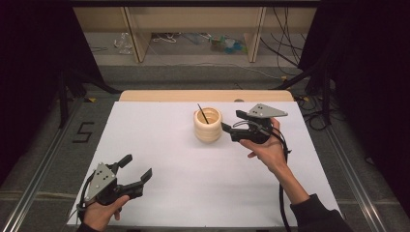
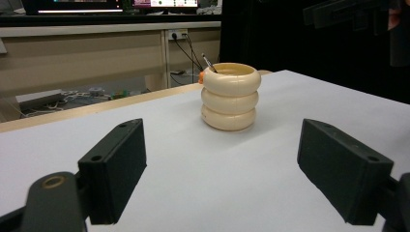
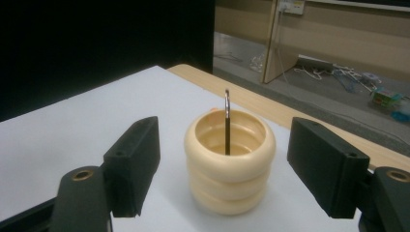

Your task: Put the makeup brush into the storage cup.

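A white table (image 1: 193, 179) fills the middle and lower frame of the high view, its wooden edge (image 1: 205, 95) along the top. A cream ringed cup (image 1: 208, 126) stands directly on it, right of centre, upper half.

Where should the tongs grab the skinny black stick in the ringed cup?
Probably the black stick's bare top, which pokes above the cream ringed cup's rim. Come from above, since the cup's wall hides its lower part. It leans on the rim, so tilt the right tongs to match.

The ringed cup (image 1: 208, 125) is cream, with a thin black stick (image 1: 203, 114) in it. The desk (image 1: 164, 145) is plain white with a pale wood edge. Both grippers' fingers (image 3: 133, 162) are matte black.
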